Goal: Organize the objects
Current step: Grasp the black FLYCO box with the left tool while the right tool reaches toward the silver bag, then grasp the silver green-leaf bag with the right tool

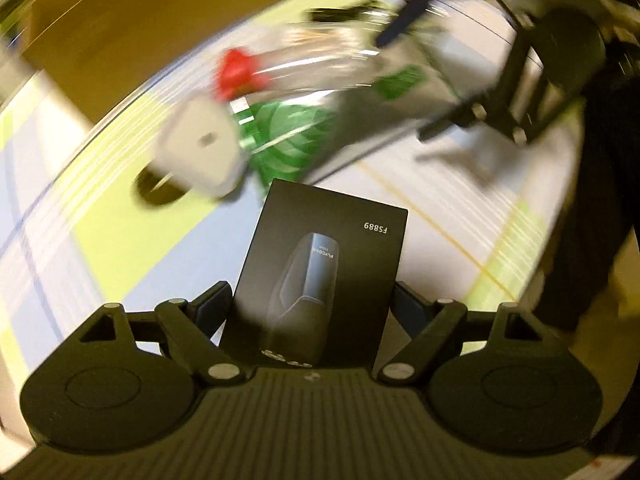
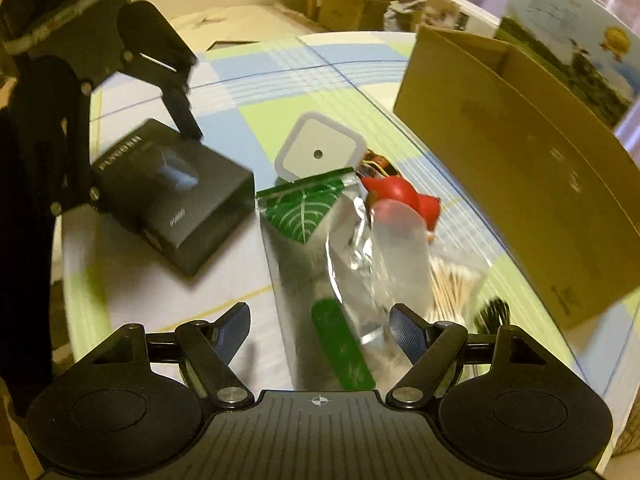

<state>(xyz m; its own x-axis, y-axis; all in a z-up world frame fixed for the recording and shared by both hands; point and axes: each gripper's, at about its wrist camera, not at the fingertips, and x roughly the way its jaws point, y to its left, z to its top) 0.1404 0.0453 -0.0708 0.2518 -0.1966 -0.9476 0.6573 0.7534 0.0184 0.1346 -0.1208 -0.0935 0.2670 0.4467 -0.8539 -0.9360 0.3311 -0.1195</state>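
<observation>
Left hand-held gripper [image 1: 310, 300] clamped on black box [image 1: 320, 276], lifted over checked desk [image 1: 420, 200]. Beside it, silver-green pouch [image 2: 316, 264] lying between spread fingers of right hand-held gripper [image 2: 320, 324]. Cardboard box [image 2: 516, 168] standing far right.

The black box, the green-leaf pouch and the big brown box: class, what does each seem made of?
Black box: matte printed cardboard, judging by its crisp edges. Green-leaf pouch: probably glossy foil-plastic film, crinkled and shiny. Brown box: plain, dull corrugated-looking cardboard.
</observation>
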